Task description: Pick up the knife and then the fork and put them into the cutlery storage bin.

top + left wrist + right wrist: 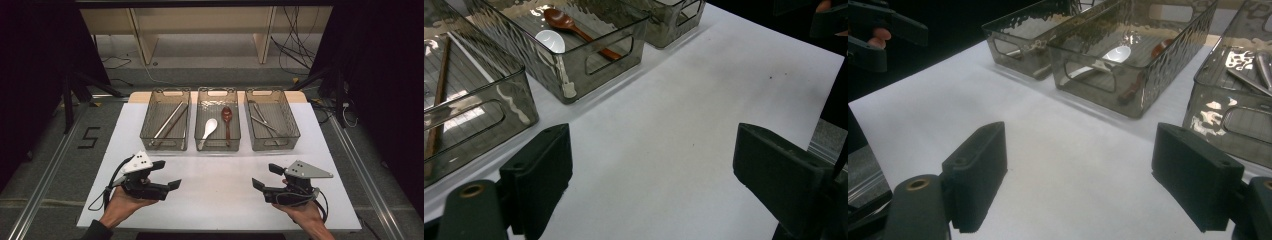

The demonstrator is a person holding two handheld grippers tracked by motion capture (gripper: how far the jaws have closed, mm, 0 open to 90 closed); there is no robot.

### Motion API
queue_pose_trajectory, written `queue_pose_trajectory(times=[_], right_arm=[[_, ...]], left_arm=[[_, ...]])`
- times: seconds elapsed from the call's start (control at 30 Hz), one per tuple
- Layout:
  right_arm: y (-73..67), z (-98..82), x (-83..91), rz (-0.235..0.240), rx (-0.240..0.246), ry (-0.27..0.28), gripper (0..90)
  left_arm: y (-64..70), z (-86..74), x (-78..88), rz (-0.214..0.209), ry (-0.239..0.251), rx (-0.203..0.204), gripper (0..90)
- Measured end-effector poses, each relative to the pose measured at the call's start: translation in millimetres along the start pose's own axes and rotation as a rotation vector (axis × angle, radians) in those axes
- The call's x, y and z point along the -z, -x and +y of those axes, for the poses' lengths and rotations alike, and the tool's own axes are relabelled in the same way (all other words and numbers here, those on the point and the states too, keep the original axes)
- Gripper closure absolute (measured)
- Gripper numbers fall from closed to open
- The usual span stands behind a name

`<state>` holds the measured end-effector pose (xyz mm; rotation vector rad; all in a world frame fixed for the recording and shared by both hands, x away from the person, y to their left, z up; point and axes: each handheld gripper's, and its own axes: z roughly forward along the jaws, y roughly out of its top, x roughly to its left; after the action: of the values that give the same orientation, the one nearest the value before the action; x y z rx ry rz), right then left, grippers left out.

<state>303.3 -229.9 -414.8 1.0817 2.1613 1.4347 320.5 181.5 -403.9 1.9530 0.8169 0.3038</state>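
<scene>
**Both grippers wide apart over bare table, three bins stocked**

On the white table (220, 195), the left gripper (167, 176) and right gripper (264, 175) sit low near the front edge, each with black jaws spread wide and nothing between them (only tabletop shows in the gap). Behind them, three smoky, see-through bins stand in a row. The left bin (150, 125) holds long chopsticks (169, 120). The middle bin (218, 146) holds a white spoon (208, 131) beside a reddish-brown spoon (227, 120), well apart from both grippers. The right bin (290, 125) holds metal cutlery (262, 120).
</scene>
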Motion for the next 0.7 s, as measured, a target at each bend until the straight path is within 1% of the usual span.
queue_pose_trajectory(times=[0.13,0.27,0.7], right_arm=[[-0.1,1.0,1.4,-0.008,0.008,0.006,22.2],[0.9,1.0,1.8,-0.008,0.001,0.010,22.3],[0.9,1.2,1.1,-0.010,0.007,0.006,21.5]], left_arm=[[0.5,0.2,-0.3,-0.003,0.000,-0.002,15.5],[-0.2,0.1,-0.5,0.000,-0.001,-0.001,15.5],[-1.4,-0.3,-0.6,0.003,-0.005,0.004,15.4]])
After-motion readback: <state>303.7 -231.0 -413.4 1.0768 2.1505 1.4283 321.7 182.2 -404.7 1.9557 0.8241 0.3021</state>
